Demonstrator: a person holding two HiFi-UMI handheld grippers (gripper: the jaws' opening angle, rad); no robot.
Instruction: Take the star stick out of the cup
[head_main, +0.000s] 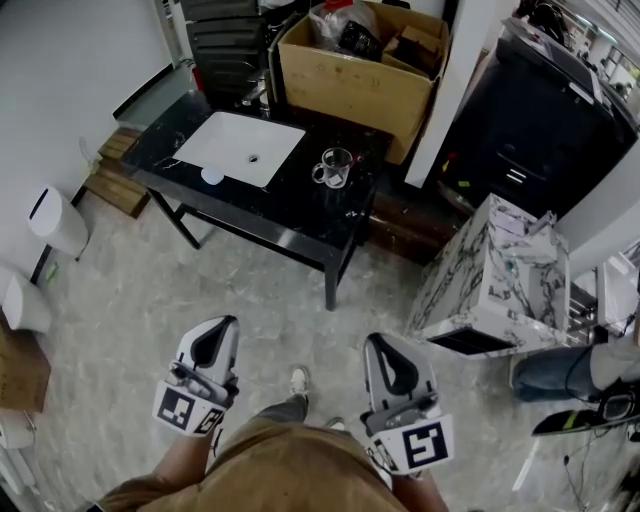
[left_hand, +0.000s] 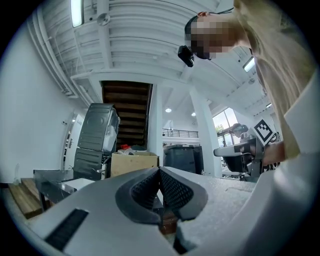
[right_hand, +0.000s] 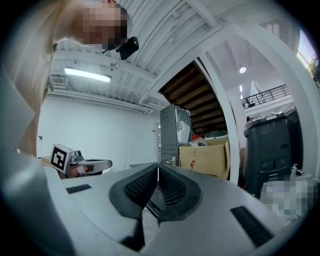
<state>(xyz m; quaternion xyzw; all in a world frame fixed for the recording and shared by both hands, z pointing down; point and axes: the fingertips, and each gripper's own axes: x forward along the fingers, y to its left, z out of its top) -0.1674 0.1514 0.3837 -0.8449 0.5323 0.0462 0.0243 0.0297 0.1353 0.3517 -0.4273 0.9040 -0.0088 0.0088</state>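
While both claws (head_main: 222, 325) (head_main: 380, 342) hang closed, the cup (head_main: 335, 167) stands far ahead.

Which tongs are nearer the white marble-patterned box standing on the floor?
Right. In the head view the right tongs sit just left of and below the white marble-patterned box. The left tongs are farther left, beyond the right ones.
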